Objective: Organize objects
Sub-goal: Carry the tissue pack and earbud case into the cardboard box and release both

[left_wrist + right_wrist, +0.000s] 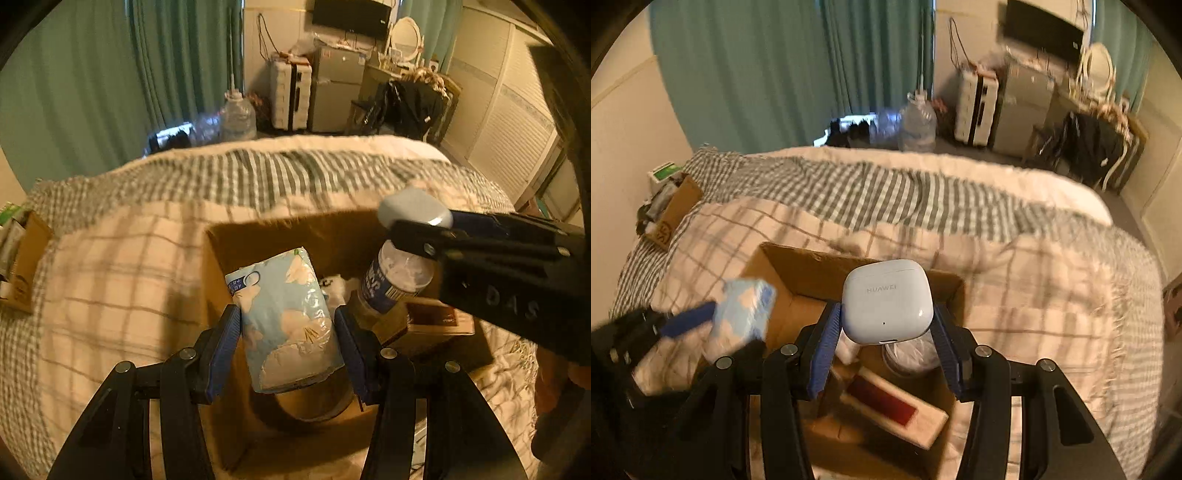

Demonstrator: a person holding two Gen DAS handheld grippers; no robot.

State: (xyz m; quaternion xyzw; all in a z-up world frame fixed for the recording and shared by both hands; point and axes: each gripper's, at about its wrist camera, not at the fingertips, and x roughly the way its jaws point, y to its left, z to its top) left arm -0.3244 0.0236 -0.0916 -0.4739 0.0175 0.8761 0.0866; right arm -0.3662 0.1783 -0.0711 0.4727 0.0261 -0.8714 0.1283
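Note:
My left gripper is shut on a light blue tissue pack and holds it over the open cardboard box on the bed. My right gripper is shut on a white earbuds case marked HUAWEI, also over the box. In the left wrist view the right gripper comes in from the right with the case. In the right wrist view the left gripper shows blurred at the left with the tissue pack. Inside the box lie a plastic bottle and a red-topped box.
The box sits on a checked blanket covering the bed. A second cardboard box with items stands at the bed's far left. Beyond the bed are a large water jug, a white suitcase, a small fridge and green curtains.

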